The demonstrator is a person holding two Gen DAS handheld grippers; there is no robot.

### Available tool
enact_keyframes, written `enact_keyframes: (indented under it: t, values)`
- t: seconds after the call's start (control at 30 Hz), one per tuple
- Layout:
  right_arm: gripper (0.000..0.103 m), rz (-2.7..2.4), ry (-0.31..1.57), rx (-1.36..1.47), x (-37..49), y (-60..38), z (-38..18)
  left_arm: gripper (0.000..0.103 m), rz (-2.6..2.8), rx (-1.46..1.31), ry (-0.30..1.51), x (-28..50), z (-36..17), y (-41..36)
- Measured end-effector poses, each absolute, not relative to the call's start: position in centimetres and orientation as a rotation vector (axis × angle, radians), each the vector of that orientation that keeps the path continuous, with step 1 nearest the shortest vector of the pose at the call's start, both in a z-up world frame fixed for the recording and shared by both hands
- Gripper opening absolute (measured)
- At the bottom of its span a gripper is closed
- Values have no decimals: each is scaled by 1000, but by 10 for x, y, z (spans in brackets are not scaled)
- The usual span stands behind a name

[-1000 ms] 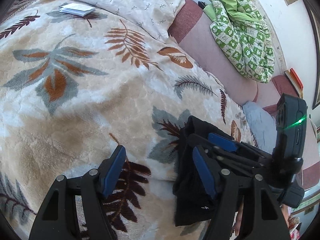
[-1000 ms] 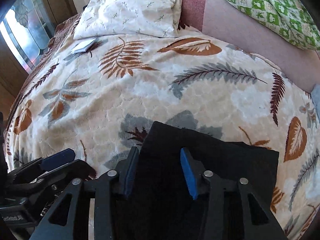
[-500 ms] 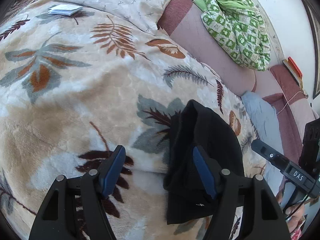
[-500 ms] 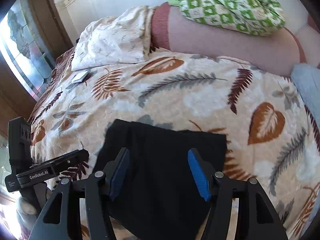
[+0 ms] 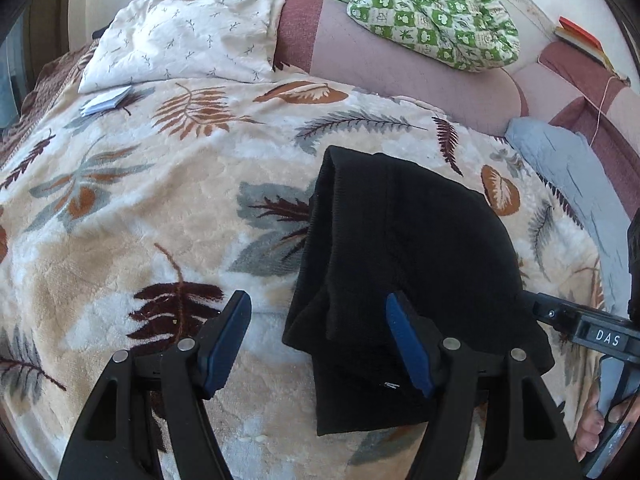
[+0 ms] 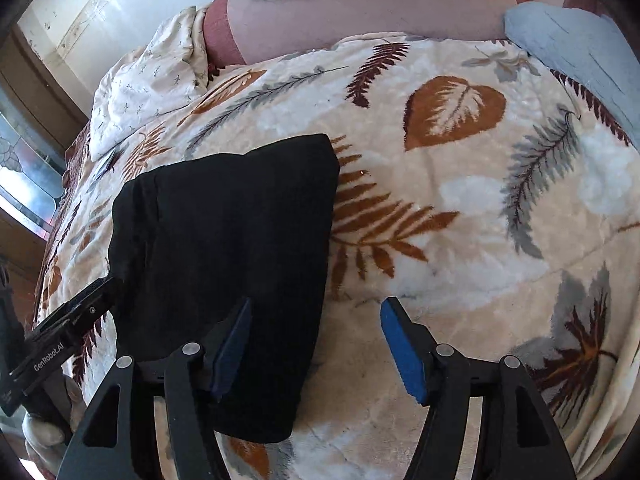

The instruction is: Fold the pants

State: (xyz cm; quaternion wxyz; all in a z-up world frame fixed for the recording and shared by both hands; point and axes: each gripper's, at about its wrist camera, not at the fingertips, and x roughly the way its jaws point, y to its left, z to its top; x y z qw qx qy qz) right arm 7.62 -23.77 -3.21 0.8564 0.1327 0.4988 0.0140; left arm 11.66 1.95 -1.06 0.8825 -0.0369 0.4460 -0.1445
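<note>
The black pants (image 5: 404, 264) lie folded into a compact rectangle on the leaf-patterned blanket (image 5: 160, 208). My left gripper (image 5: 320, 344) is open and empty, held above the near left edge of the pants, its right finger over the cloth. In the right wrist view the pants (image 6: 232, 256) lie at left. My right gripper (image 6: 316, 344) is open and empty above their near right edge, its left finger over the cloth and its right finger over the blanket (image 6: 480, 216).
A white pillow (image 5: 188, 52) and a small folded white item (image 5: 106, 101) lie at the far left. A green patterned cloth (image 5: 432, 20) rests on the pink headboard cushion (image 5: 392, 76). A grey-blue pillow (image 5: 568, 184) lies at right.
Both grippers have drawn back and up from the folded pants and moved apart. The right gripper has opened wider and shifted right. The pants lie still.
</note>
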Motion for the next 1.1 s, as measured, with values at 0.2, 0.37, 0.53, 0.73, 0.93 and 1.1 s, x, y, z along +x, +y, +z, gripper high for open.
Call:
enact_keyframes:
  t: [0.2,0.37,0.53,0.73,0.93,1.1]
  values:
    - [74,27,1046,275,75,-238,-32,69,-301,-64,923,115,-10,18]
    - [76,26,1048,303,75,-242,-35,69,-307,-79,934,115,-12,17]
    - [78,26,1049,307,75,-242,-37,69,-310,-80,941,116,-15,17]
    - [81,26,1046,315,74,-244,-40,70,-314,-89,955,118,-18,17]
    - [83,30,1045,322,75,-245,-43,72,-324,-113,975,121,-23,19]
    - [84,45,1044,337,77,-246,-40,72,-412,-307,1032,134,-26,44]
